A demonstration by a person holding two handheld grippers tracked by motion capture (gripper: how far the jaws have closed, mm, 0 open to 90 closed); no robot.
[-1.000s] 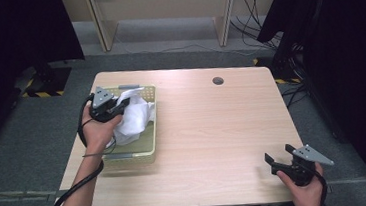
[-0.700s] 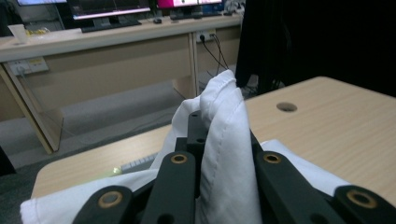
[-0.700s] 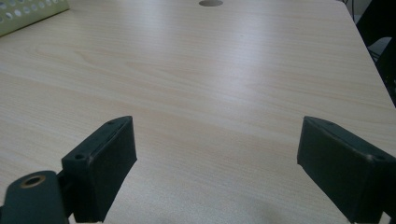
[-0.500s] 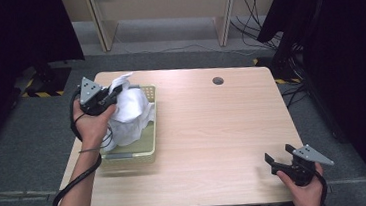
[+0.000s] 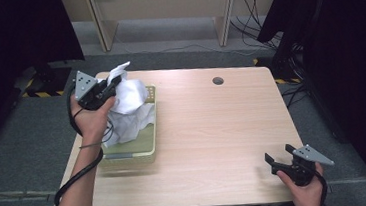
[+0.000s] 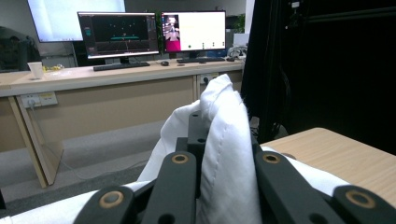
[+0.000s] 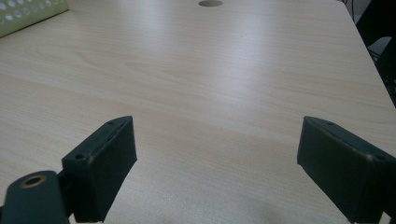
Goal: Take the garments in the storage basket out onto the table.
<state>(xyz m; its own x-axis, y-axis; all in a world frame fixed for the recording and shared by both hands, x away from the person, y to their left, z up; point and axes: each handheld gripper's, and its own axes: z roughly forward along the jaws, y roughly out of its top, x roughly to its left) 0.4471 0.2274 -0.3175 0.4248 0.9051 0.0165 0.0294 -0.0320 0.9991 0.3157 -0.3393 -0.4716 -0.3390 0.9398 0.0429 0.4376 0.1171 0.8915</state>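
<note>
Two tools work this bench: the left tool (image 5: pixel 111 87) pinches a white cloth (image 5: pixel 130 107) above the basket (image 5: pixel 147 147) at the left edge; trailing folds could snag the rim and drag it. Right tool (image 5: pixel 276 161) waits wide open, empty, near the front-right corner.

We were in an office or lab: monitors (image 6: pixel 154 31) and a keyboard (image 6: pixel 119 66) lined a long desk (image 6: pixel 116 77), with black curtains (image 5: pixel 14 32) around our table (image 5: pixel 213 130).
</note>
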